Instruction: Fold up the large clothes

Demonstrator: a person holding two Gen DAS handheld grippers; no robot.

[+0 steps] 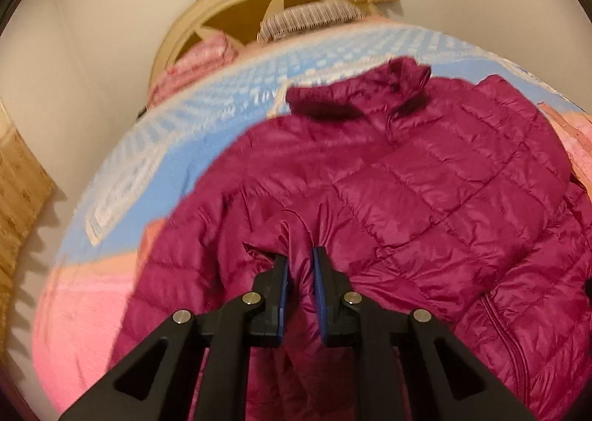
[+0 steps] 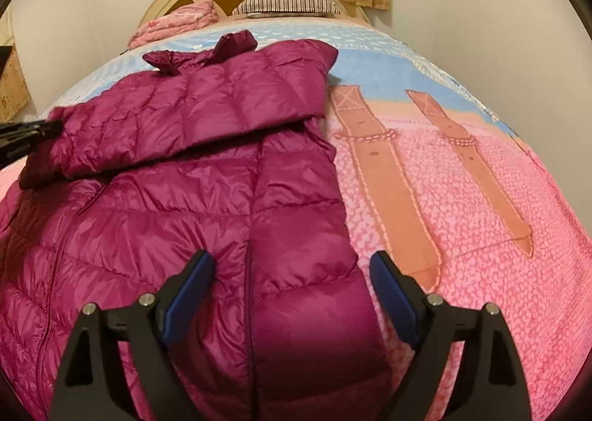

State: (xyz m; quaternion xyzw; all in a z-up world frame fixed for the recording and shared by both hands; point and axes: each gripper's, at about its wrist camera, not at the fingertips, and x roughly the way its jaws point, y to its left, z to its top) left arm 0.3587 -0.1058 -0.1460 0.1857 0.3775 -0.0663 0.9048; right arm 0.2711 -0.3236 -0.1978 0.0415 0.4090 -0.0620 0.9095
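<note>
Looking through the left wrist camera, I see my left gripper [image 1: 300, 260] angled down, its blue pads [image 1: 283, 282] pinched on a fold of the magenta puffer jacket [image 1: 425, 177], which lies on the pink-and-blue blanket [image 1: 85, 295]. A headboard [image 1: 207, 19] and striped pillow [image 1: 307, 16] sit beyond. From the right wrist camera, my right gripper [image 2: 292, 265] hovers with fingers spread wide over the jacket's right edge, one sleeve [image 2: 192, 117] folded across its chest.
</note>
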